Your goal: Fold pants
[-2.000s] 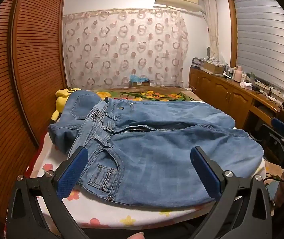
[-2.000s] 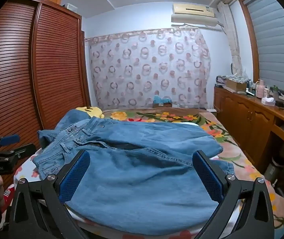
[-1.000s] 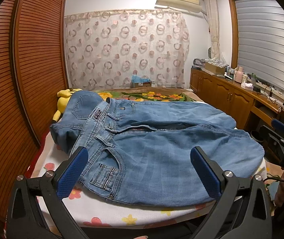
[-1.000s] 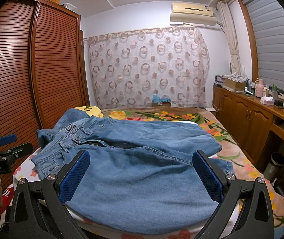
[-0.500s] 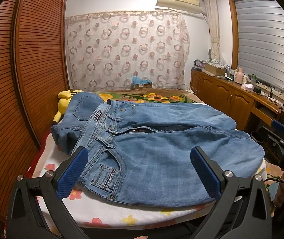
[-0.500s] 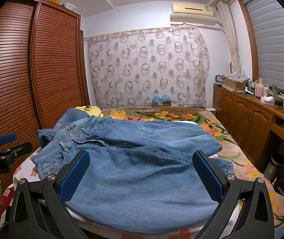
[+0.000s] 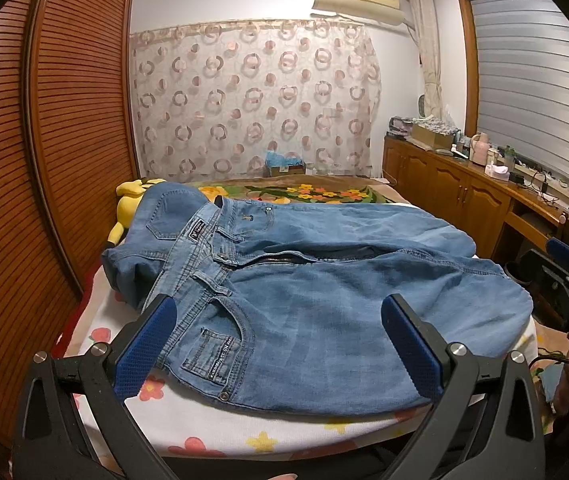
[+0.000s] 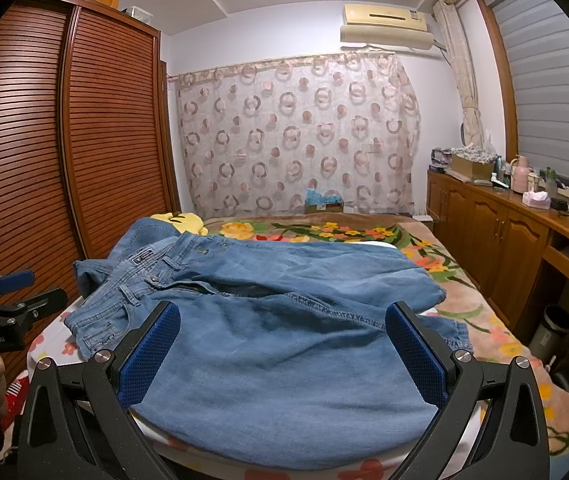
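Light blue denim pants (image 7: 316,280) lie spread across the foot of the bed, waistband to the left, legs running right. My left gripper (image 7: 280,344) hovers open just short of the near hip pocket, nothing between its blue pads. In the right wrist view the same pants (image 8: 284,344) fill the foreground, and my right gripper (image 8: 284,356) is open above the near leg. Each gripper shows at the edge of the other's view: the right one (image 7: 568,276) by the bed's right side, the left one (image 8: 8,296) at the left, held by a hand.
A slatted wooden wardrobe (image 7: 24,160) runs close along the bed's left side. A wooden sideboard (image 8: 504,236) with several small items lines the right wall. A yellow plush toy (image 7: 132,200) lies beyond the waistband. A floral blanket (image 8: 324,232) covers the far bed. A bin (image 8: 552,332) stands at lower right.
Both grippers have stayed open and nearly still; the views shift only slightly. The pants have not moved.
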